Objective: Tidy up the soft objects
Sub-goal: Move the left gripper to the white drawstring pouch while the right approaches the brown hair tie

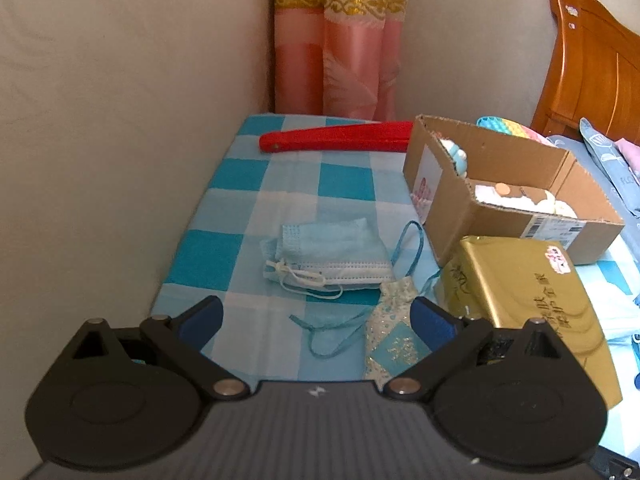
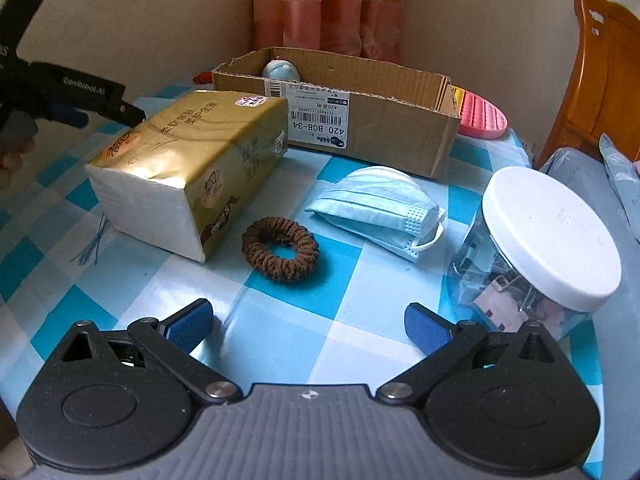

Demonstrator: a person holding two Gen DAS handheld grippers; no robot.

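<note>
My left gripper [image 1: 318,318] is open and empty above the checked cloth. Just ahead of it lie a blue face mask [image 1: 328,258] and a small patterned drawstring pouch [image 1: 390,334] beside its right finger. A gold tissue pack [image 1: 524,300] lies to the right, in front of an open cardboard box [image 1: 508,188] holding soft toys. My right gripper [image 2: 308,322] is open and empty. Ahead of it lie a brown scrunchie [image 2: 280,249], a second blue face mask [image 2: 380,208], the tissue pack [image 2: 188,164] and the box [image 2: 360,116]. The left gripper [image 2: 80,100] shows at the far left.
A red folded fan [image 1: 336,142] lies at the back by the curtain. A clear jar with a white lid [image 2: 548,240] holding clips stands at the right. A pink bubble pad [image 2: 480,116] lies behind the box. The wall [image 1: 120,120] runs along the left; a wooden headboard [image 1: 592,68] is at the right.
</note>
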